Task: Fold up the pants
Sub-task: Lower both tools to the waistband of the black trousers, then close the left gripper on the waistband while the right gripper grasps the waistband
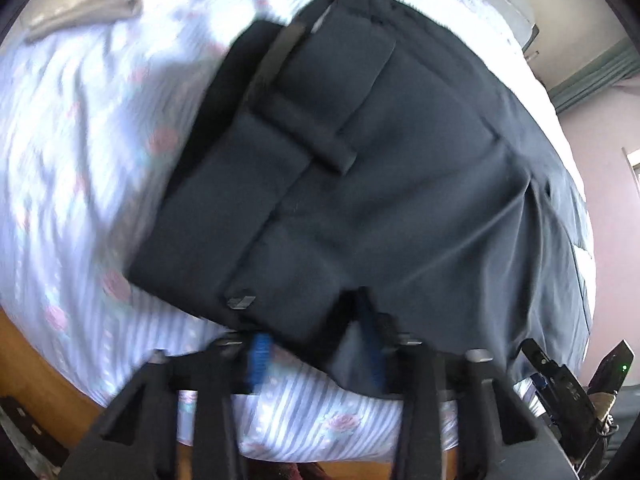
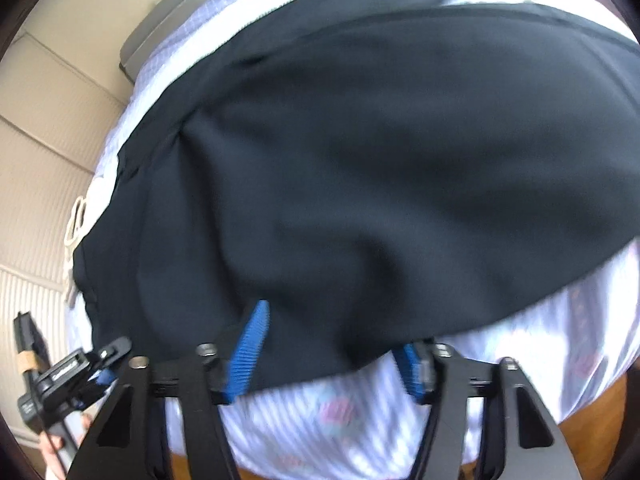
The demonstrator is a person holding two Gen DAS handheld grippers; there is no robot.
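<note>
Dark navy pants [image 1: 380,184] lie spread on a striped floral bed sheet [image 1: 80,160]; the waistband with a belt loop and a small clasp [image 1: 240,303] is turned toward me. My left gripper [image 1: 316,356] is at the near waistband corner, and the cloth fills the gap between its blue pads [image 1: 260,360]. In the right wrist view the pants [image 2: 360,160] cover most of the picture. My right gripper [image 2: 332,360] straddles their near edge. Its blue pads [image 2: 246,352] stand apart, and the cloth drapes loosely between them.
A grey cloth [image 1: 92,4] lies at the far left of the bed. The wooden bed frame [image 1: 40,372] runs under the near sheet edge [image 2: 320,412]. Each gripper shows in the other's view, the right gripper [image 1: 560,376] and the left gripper [image 2: 68,376], with a hand [image 2: 52,448] below the left one.
</note>
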